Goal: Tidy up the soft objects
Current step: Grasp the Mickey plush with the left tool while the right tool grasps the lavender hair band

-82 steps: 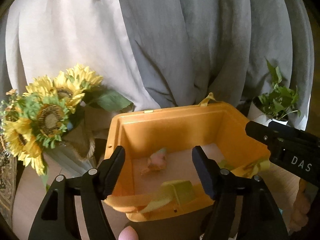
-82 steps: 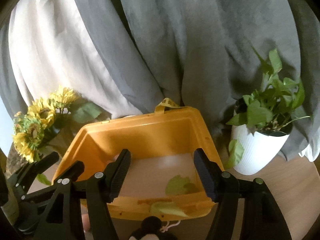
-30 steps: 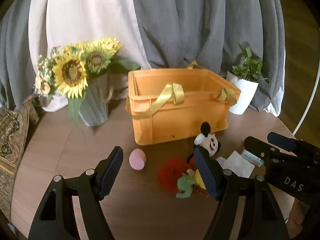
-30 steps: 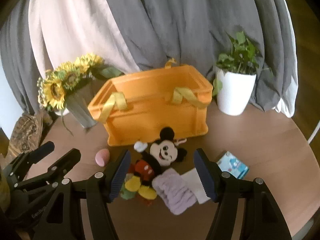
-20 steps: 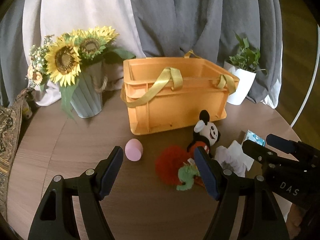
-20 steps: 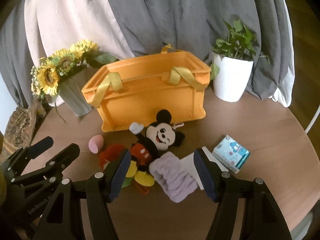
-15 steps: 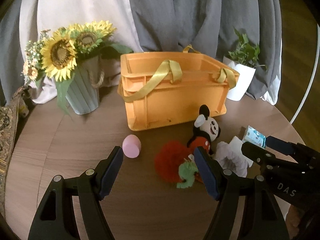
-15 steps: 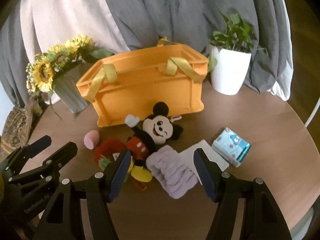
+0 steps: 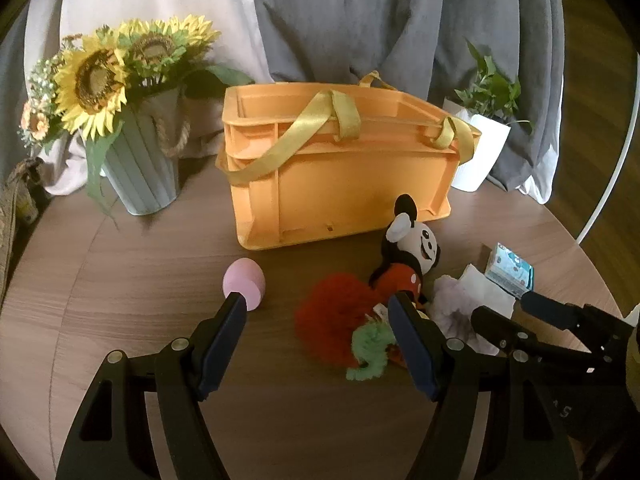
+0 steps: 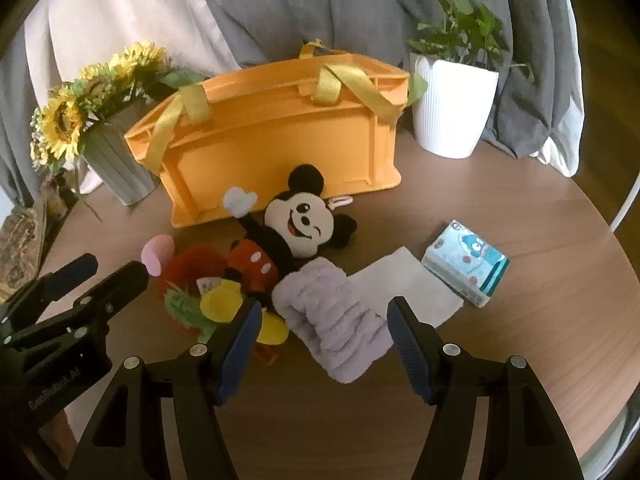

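Half-hidden red fluffy toy (image 9: 340,312) behind tool (image 9: 316,316)

The table (image 10: 520,216) is matt wood grain, and the crate (image 10: 280,136) is smooth orange plastic with satin ribbon handles (image 10: 356,88). Ahead of the right gripper (image 10: 320,320) lie a fuzzy lilac cloth (image 10: 336,320), a plush mouse (image 10: 296,224) and a glossy tissue pack (image 10: 466,262). The pot (image 10: 452,108) is ribbed, smooth white; both grippers' frames are matt black plastic.
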`<state>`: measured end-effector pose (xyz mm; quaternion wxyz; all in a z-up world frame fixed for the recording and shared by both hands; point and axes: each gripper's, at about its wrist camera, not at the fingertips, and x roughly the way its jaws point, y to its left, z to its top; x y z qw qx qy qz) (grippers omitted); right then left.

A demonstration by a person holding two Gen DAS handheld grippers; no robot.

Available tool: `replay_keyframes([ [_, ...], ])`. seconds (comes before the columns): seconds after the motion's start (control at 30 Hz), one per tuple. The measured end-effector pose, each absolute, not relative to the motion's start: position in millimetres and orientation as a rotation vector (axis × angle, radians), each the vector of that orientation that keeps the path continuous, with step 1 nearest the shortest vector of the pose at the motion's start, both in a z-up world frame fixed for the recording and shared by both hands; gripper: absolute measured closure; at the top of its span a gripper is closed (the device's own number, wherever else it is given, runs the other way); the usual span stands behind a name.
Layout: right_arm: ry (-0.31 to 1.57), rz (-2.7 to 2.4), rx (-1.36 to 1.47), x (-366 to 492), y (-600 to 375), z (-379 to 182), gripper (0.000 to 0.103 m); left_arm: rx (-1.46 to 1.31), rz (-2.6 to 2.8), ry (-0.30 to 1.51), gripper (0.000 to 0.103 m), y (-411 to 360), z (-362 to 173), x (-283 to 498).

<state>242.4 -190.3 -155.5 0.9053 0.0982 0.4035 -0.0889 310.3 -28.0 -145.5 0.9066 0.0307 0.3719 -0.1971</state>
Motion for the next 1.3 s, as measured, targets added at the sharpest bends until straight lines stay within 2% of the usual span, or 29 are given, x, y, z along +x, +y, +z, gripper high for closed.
replay_keyframes([
  [0.6,0.827,-0.155,0.244,267.9,-199.4,-174.9,0.038,-0.006,-0.395,0.871,0.030,-41.8,-176.9,343.2],
  [1.07,0.877,-0.090,0.268,276.5,-203.7,-193.0,0.059,-0.014,-0.391,0.926,0.031,-55.1,-205.9,350.8],
  [1.13,0.878,-0.079,0.264,277.4,-203.2,-193.0,0.063,-0.029,-0.404,0.934,0.035,-56.5,-208.9,351.4],
  [1.2,0.875,-0.070,0.261,277.7,-202.4,-192.7,0.067,-0.048,-0.416,0.942,0.048,-56.6,-210.7,351.7],
  [1.3,0.875,-0.055,0.260,278.1,-201.5,-192.0,0.073,-0.065,-0.425,0.942,0.059,-57.7,-211.9,350.1],
])
